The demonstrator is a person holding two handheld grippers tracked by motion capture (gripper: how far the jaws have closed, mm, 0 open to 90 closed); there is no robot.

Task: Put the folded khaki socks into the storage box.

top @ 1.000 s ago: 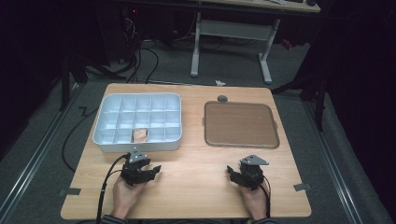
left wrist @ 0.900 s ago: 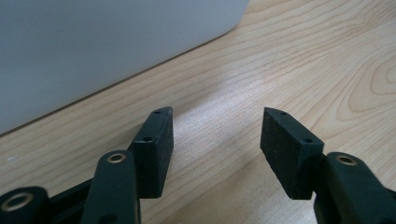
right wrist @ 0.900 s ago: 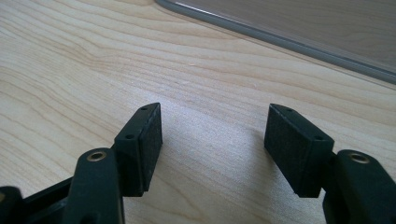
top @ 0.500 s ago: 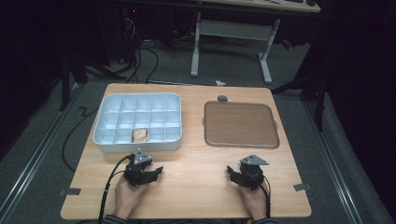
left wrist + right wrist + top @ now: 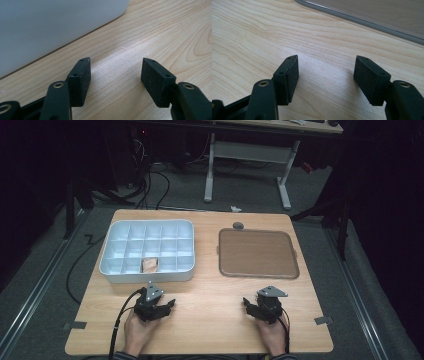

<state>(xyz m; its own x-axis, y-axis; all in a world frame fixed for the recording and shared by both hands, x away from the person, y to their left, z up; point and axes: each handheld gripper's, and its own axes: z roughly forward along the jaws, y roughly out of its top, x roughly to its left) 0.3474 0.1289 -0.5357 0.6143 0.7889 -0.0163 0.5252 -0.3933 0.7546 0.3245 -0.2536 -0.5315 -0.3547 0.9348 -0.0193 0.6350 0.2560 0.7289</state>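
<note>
While both jaws gape, the white organizer point(image 5: 120, 251) bears no legible writing.

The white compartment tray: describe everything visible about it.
The white compartment tray is a shallow rectangular bin, plastic by its look, with rounded corners and a grid of small cells. It sits flat on the wooden table's left half, left of the brown tray. One front-row cell holds a small tan object; the other cells look empty.

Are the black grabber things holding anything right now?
No, nothing. The left gripper and right gripper both have their fingers apart, with just bare wooden table between them.
</note>
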